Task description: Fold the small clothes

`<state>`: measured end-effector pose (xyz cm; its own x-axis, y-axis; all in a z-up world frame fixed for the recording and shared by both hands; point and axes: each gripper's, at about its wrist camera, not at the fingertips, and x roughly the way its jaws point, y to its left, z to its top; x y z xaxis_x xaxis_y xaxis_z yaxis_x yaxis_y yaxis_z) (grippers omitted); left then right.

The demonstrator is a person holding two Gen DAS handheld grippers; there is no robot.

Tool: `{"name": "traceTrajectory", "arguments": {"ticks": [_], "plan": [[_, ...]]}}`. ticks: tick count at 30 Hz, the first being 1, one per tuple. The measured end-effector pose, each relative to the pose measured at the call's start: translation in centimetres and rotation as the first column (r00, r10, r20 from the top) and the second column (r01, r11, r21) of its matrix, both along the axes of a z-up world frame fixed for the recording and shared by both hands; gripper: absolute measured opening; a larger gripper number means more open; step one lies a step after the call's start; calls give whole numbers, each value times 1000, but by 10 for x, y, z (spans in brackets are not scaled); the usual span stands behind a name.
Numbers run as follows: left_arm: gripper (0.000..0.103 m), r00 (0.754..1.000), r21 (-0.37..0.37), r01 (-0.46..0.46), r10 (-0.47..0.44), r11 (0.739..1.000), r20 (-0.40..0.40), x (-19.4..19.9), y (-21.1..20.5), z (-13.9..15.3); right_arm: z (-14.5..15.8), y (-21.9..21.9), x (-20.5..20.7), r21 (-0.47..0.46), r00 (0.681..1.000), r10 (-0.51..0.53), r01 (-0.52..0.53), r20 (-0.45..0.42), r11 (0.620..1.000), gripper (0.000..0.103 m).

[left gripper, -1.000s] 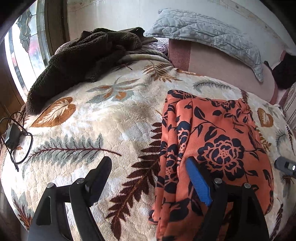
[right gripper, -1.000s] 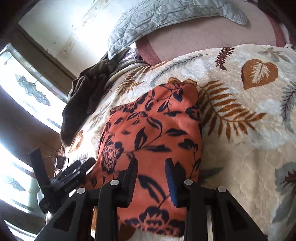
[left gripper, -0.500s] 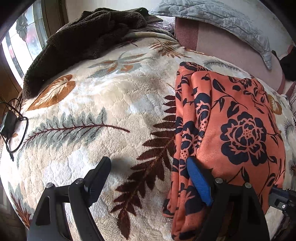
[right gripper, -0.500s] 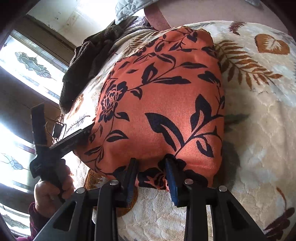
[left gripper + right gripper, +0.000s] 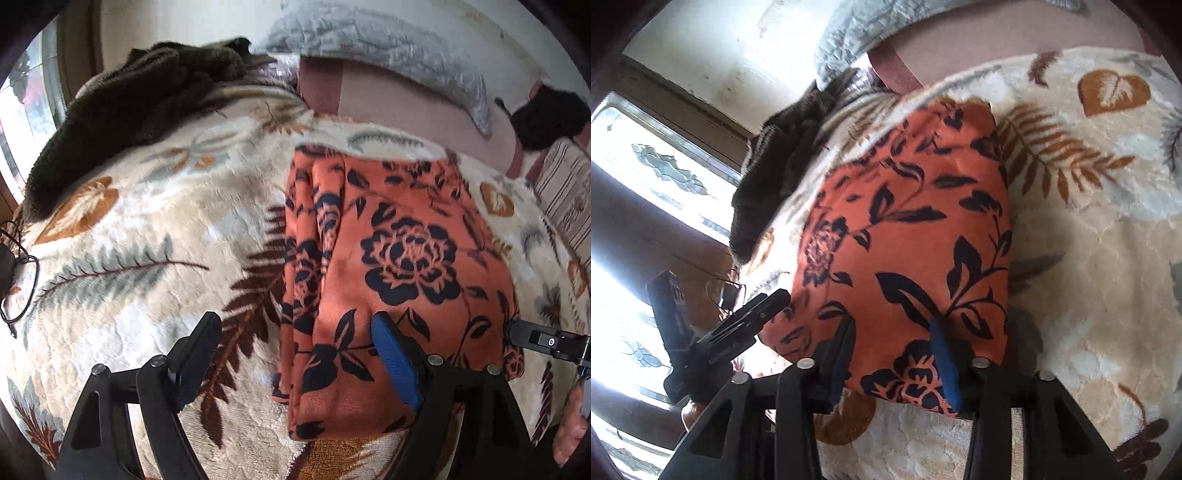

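Both grippers sit released at the near edge of the orange, black-flowered folded garment (image 5: 399, 258) lying mid-frame on the leaf-print bed blanket (image 5: 147, 229): my left gripper (image 5: 295, 354) gapes wide, my right gripper (image 5: 894, 354), jaws just opening, straddles the hem untouched. Withdrawing carelessly, I could snag that hem and undo the fold.

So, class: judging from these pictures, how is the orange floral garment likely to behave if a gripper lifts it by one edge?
The orange floral garment will probably flop and drape: its left side already lies in soft lengthwise pleats. It seems thin and light, lying nearly flat on the plush blanket. Lifted by one edge, its folded layers may well slide apart, since the fabric looks smooth.
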<state>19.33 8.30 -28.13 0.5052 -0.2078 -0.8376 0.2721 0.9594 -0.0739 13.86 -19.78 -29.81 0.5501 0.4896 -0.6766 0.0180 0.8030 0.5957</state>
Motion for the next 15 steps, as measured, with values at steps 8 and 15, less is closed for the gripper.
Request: {"name": "traceTrajectory", "arguments": {"ticks": [8,15], "plan": [[86,997,-205,-77,70,976,-38,19,24,11,13,-14,1,57,998,-28,24,56,998,55],[93,992,-126,-67,52,990,-118,27,9,-16,3,-8,16,22,1000,-11,10,28,1000,55]]}}
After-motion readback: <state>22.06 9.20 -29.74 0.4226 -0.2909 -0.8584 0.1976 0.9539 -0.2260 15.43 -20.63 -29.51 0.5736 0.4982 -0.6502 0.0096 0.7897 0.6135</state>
